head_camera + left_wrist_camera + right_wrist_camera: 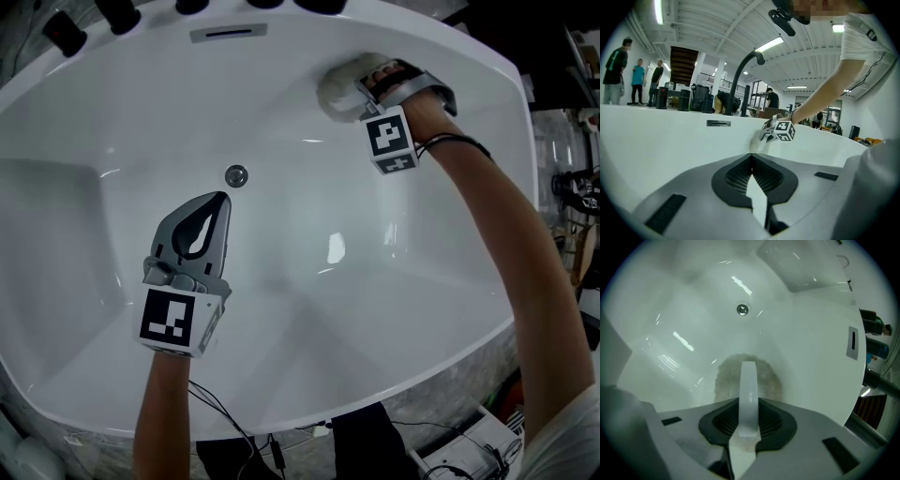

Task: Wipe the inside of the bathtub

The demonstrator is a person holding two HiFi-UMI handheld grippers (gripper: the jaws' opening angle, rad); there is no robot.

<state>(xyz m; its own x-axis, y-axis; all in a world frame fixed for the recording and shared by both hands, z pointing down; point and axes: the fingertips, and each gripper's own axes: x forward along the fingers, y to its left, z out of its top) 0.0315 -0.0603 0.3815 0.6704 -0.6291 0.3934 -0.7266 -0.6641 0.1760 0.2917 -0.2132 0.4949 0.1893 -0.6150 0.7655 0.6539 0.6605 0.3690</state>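
The white bathtub (281,384) fills the head view, with its drain (236,174) at the centre. My right gripper (364,90) is at the far right inner wall, shut on the white strap of a round greyish wiping pad (337,86) that lies flat against the wall. In the right gripper view the pad (725,379) spreads beyond the jaws and the strap runs between them. My left gripper (220,201) hovers over the tub floor just short of the drain, shut and holding nothing. The left gripper view shows its tips (751,157) together, and the pad (757,142) ahead.
An overflow slot (228,33) sits in the far wall, under a black faucet (740,75) and black knobs (64,33) on the rim. Cables (234,436) hang outside the near rim. People (616,70) stand far behind the tub.
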